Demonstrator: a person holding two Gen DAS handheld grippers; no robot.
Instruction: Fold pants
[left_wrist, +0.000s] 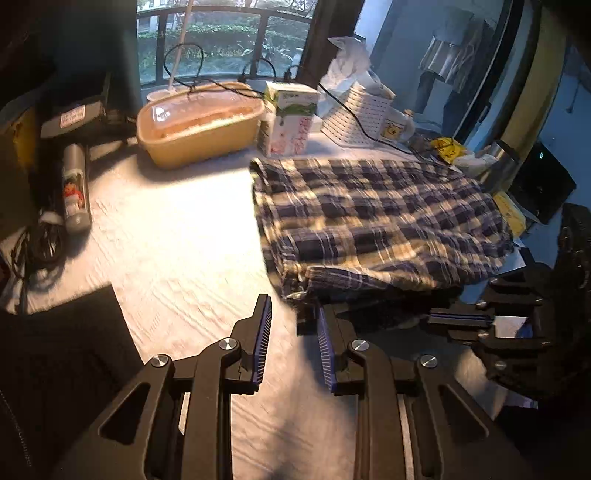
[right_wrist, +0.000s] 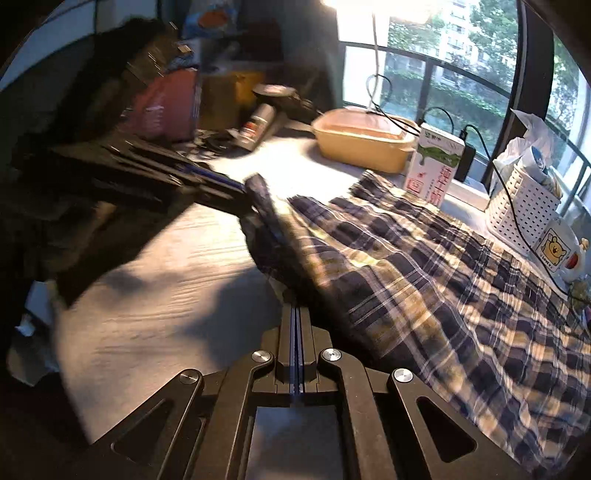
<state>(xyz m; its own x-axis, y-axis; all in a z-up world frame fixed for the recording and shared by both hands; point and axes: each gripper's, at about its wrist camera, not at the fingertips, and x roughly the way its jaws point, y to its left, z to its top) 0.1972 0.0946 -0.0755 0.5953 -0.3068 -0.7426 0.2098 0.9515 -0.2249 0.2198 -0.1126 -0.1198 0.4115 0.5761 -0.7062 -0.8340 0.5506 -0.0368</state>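
Plaid navy-and-cream pants (left_wrist: 373, 218) are lying folded right of centre on the white desk (left_wrist: 177, 240), whose left stays bare. Left gripper (left_wrist: 293, 328) jaws are gaping, empty, at the near hem; right gripper (right_wrist: 296, 314) jaws are pressing together, any cloth between them hidden.

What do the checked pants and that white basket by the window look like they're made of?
The pants look like thin woven cloth, probably cotton: matte, puckered, with a plaid in dark blue, cream and yellow. The white basket looks like moulded plastic: stiff, smooth walls pierced by even rows of small holes. Neither can be confirmed by sight alone.
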